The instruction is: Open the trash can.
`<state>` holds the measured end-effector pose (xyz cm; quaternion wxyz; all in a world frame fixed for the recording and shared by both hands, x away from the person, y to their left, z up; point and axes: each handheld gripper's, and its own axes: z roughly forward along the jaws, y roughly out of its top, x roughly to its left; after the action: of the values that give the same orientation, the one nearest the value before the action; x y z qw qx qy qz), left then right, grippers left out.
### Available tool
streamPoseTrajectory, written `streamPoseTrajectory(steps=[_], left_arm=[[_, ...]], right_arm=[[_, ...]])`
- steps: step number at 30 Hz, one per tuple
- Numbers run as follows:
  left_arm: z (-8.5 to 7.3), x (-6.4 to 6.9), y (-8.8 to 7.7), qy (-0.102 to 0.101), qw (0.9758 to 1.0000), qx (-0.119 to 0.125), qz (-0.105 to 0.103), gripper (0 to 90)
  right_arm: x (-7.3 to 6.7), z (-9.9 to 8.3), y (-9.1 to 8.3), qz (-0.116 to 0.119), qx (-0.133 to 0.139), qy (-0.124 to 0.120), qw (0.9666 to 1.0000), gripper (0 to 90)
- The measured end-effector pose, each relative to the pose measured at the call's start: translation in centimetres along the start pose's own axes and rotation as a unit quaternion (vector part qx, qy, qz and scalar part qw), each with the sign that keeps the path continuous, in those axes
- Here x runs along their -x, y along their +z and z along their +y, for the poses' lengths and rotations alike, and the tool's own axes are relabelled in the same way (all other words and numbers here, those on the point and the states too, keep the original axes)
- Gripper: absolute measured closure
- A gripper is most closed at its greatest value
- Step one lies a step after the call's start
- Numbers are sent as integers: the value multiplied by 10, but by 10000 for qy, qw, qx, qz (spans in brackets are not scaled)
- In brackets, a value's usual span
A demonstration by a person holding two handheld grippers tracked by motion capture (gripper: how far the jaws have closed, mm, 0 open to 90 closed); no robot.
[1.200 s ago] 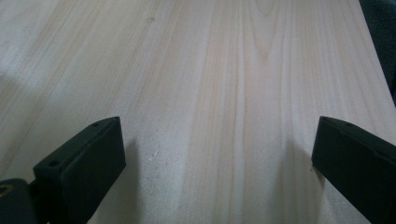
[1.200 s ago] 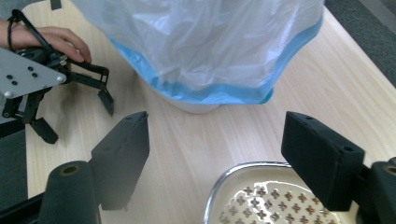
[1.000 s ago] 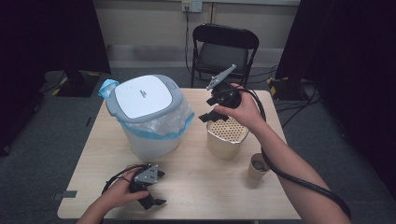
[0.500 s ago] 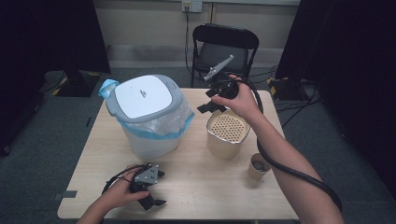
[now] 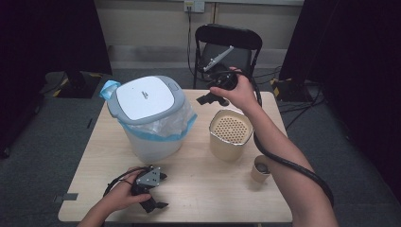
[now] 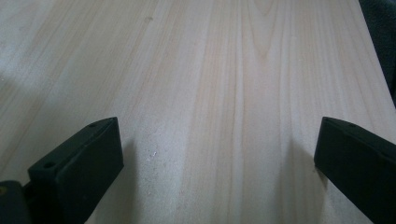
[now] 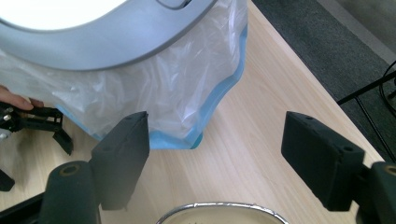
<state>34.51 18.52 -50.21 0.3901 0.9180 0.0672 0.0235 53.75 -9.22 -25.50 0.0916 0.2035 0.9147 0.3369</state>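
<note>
A white bin with a grey-rimmed lid [image 5: 146, 99] and a clear blue-edged bag [image 5: 182, 125] stands on the left half of the wooden table [image 5: 203, 189]. A beige container with a perforated top [image 5: 230, 132] sits to its right. My right gripper [image 5: 212, 98] hovers beyond that container near the table's far edge, jaws apart and empty. In the right gripper view my right gripper [image 7: 215, 154] faces the bag [image 7: 163, 93], with the container's rim [image 7: 219, 207] below. My left gripper [image 5: 161, 191] rests open on the table's near left; in the left gripper view bare wood [image 6: 233, 70] lies between the jaws of my left gripper [image 6: 219, 154].
A small paper cup [image 5: 261, 168] stands on the table near my right forearm. A black folding chair [image 5: 227, 47] is behind the far edge. A thick black cable [image 5: 288, 165] trails along my right arm.
My right gripper has moved from above the beige container toward the table's far edge and slightly up. The left gripper has stayed put.
</note>
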Motion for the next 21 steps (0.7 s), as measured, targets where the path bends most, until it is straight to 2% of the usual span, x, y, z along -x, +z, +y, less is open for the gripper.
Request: streamPoseTrajectory(steps=[13, 21], left_arm=[[0, 0, 0, -7, 10000, -17, -28, 0], [0, 0, 0, -6, 10000, -16, -28, 0]], right_arm=[[11, 18, 7, -115, -52, 125, 9998, 234], [12, 29, 14, -166, -94, 58, 9998, 233]])
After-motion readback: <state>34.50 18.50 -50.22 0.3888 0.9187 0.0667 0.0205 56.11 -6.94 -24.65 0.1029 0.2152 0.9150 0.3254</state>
